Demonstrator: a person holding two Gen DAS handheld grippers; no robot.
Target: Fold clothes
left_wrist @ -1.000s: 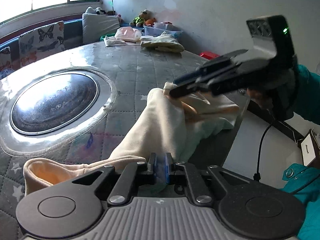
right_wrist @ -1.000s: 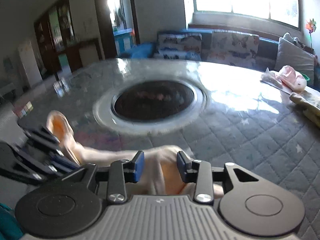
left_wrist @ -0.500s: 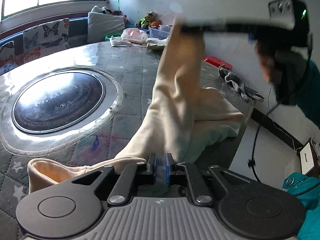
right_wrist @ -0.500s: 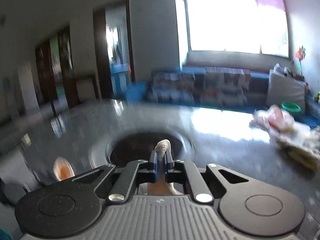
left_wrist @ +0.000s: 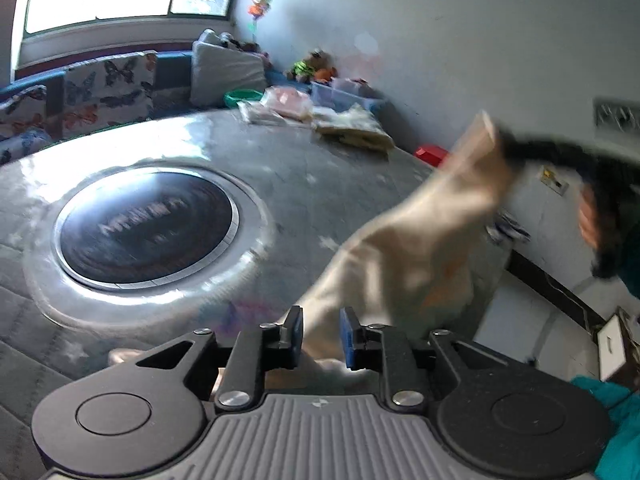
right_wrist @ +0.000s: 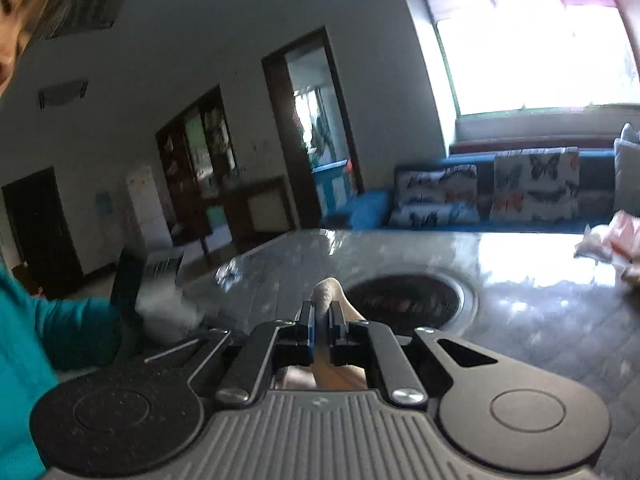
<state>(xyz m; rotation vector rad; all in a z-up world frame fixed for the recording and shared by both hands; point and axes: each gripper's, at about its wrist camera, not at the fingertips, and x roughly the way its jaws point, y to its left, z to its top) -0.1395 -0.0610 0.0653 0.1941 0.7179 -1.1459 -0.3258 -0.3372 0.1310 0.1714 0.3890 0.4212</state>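
Observation:
A cream garment (left_wrist: 404, 256) hangs stretched above the near right part of the round quilted table (left_wrist: 280, 168). My right gripper (right_wrist: 320, 326) is shut on its upper end; a tip of the cloth (right_wrist: 326, 294) sticks out between the blue pads. In the left wrist view that gripper (left_wrist: 516, 146) holds the cloth high at the right, blurred. My left gripper (left_wrist: 320, 336) is open, its blue pads apart on either side of the garment's lower part, which passes between them.
A dark round glass inset (left_wrist: 146, 226) lies in the table's middle. Folded clothes (left_wrist: 352, 128) and a pink bundle (left_wrist: 286, 102) sit at the far edge. A sofa with butterfly cushions (right_wrist: 532, 184) runs under the window. The person's teal sleeve (right_wrist: 60, 328) is at the left.
My left gripper has opened and let go of the garment's lower part. My right gripper stays shut on the upper end and has swung it to the right, clear of the table.

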